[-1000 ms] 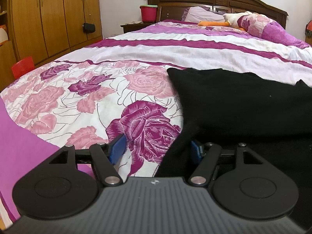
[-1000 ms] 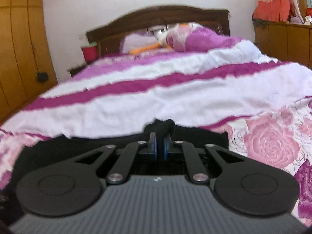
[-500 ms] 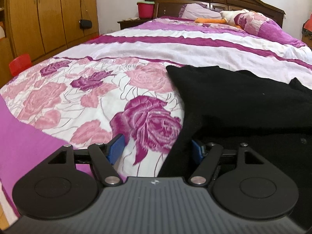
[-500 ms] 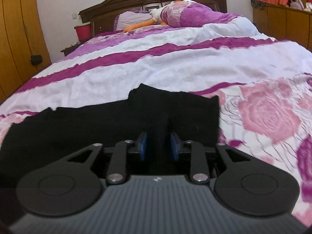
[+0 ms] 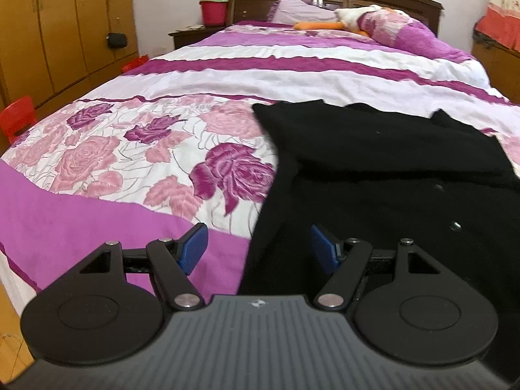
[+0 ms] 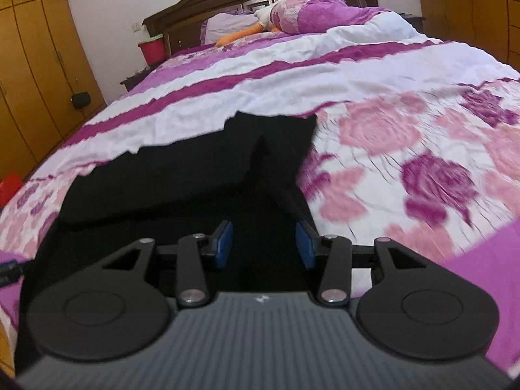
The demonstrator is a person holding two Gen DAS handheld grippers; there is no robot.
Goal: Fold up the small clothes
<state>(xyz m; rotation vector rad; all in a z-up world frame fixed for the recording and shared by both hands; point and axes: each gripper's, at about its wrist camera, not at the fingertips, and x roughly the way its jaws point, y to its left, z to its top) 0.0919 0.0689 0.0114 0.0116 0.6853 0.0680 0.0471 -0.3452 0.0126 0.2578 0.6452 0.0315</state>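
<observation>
A: What does the left wrist view give that the right one misses?

B: Two small buttons on the black garment, toward 3 o'clock, and the garment's left edge running from 12 down to 6 between the pads. The left gripper stands released, wide, with nothing pressed.

A: And the right view?

B: The garment's folded far corner at 12 o'clock and its right edge, just beside the right pad. The right gripper is opening; black cloth lies below the gap, not pinched.

A: Room to move?

B: Bare flowered bedspread from 9 to 11 o'clock on the left, and 1 to 3 o'clock on the right. The bed's foot edge falls away at 8 o'clock in the left view.
</observation>
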